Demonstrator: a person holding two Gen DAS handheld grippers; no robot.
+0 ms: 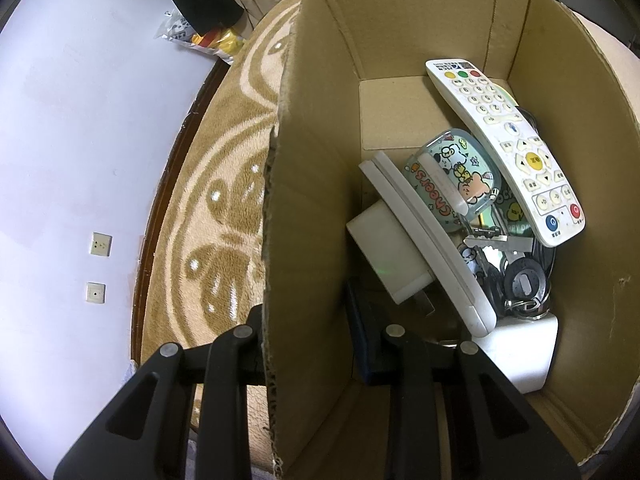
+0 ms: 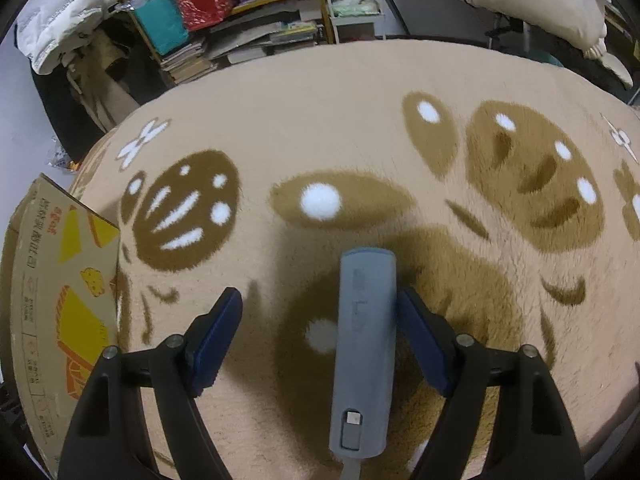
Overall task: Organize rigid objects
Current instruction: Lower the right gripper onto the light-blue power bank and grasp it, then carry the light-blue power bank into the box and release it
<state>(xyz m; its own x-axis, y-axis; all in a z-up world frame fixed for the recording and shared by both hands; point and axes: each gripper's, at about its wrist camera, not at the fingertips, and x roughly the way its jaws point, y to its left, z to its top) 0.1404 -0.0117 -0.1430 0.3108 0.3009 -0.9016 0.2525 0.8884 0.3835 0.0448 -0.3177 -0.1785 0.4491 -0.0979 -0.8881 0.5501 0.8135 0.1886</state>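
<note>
Cardboard box: matt brown, raw corrugated edge; inside it, glossy white plastic remote control and shiny metal keys. Beside the box, fluffy pile rug under a matt grey, smooth-skinned device.

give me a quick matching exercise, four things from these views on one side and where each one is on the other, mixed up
Things:
1. remote
2. keys
3. grey bar
4. left gripper

Places:
A. on the rug, between open fingers
B. astride the box wall
C. leaning on the box's right side
D. box bottom, below the remote

Pairs: 1-C, 2-D, 3-A, 4-B
</note>
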